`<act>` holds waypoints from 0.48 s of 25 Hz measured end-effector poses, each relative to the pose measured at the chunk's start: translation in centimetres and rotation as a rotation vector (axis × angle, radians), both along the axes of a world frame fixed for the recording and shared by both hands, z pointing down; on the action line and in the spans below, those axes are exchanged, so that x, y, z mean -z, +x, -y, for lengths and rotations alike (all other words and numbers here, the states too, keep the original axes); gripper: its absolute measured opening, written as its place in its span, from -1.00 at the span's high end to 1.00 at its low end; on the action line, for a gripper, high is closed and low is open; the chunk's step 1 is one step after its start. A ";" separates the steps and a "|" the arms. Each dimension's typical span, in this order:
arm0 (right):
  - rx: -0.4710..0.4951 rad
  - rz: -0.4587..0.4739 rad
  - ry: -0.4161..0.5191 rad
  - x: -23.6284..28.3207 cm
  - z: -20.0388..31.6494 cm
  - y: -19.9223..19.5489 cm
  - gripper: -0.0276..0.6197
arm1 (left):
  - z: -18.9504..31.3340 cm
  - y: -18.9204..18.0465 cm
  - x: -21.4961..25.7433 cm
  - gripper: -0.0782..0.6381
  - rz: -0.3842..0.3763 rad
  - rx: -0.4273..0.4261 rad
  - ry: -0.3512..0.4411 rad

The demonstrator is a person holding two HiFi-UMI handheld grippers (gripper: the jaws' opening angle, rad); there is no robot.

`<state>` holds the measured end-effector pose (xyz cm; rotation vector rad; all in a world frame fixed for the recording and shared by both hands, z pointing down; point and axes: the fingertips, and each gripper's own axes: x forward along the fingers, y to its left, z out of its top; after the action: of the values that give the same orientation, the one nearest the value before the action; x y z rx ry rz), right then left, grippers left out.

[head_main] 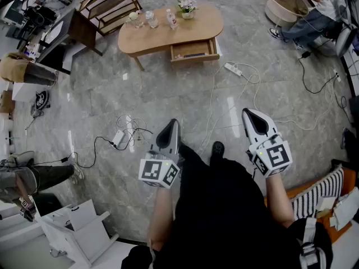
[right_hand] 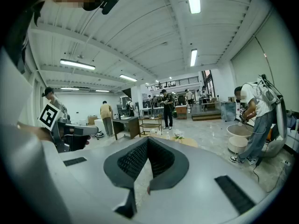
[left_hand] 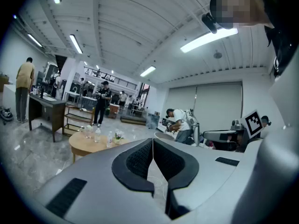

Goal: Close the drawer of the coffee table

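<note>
Coffee table point(head_main: 168, 32), one only, stands far across the room at the top of the head view, well apart from both grippers. It has a long oval top of pale, smooth wood on slim legs, and it sits on a floor point(head_main: 168, 94) of glossy grey marbled tiles that mirror the ceiling lights. Its single drawer point(head_main: 193, 50) is a shallow box of the same wood. The drawer is pulled out from the table's near side, toward the person, with something flat and dark inside that is too small to make out.

Two grippers point that way, held low in front of the person's dark clothing. The left gripper point(head_main: 173, 125) and the right gripper point(head_main: 248, 114) are alike. Each has a smooth grey-white shell tapering to a point, black finely ribbed pads point(left_hand: 135, 160) and a cube with black-and-white square markers at the rear. In each gripper view the two jaws are clenched together at the tips, with nothing between them.

Two white strips lie on the tiles. One power strip point(head_main: 232, 69) is just right of the drawer, with a white cable looping away from it. A second power strip point(head_main: 118, 138) lies near the left gripper, in a tangle of black cable.

Smallest are four things on the table top: three clear vessels point(head_main: 150, 18) in a row and one little pot of flowers point(head_main: 187, 7).
</note>
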<state>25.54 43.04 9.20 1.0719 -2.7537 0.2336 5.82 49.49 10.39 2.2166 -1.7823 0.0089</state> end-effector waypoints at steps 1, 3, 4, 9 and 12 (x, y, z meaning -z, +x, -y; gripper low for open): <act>0.001 -0.002 0.000 0.0 -0.2 0.1 0.88 | -0.1 0.0 0.1 0.74 0.000 0.001 0.000; 0.005 -0.006 -0.002 0.0 -0.5 0.3 0.88 | -0.4 0.2 0.2 0.74 0.000 0.004 -0.001; 0.006 -0.008 -0.003 0.0 -0.6 0.5 0.88 | -0.4 0.4 0.1 0.74 0.001 0.004 -0.001; 0.009 -0.004 -0.008 -0.3 -0.8 1.5 0.88 | -0.4 1.5 -0.2 0.74 0.005 -0.001 -0.008; 0.041 0.022 -0.013 0.0 -1.2 1.5 0.88 | -0.6 1.9 -0.2 0.74 0.009 0.000 -0.013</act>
<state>27.00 44.23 9.16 1.0140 -2.7867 0.2588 7.74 50.07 10.55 2.2106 -1.7820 0.0300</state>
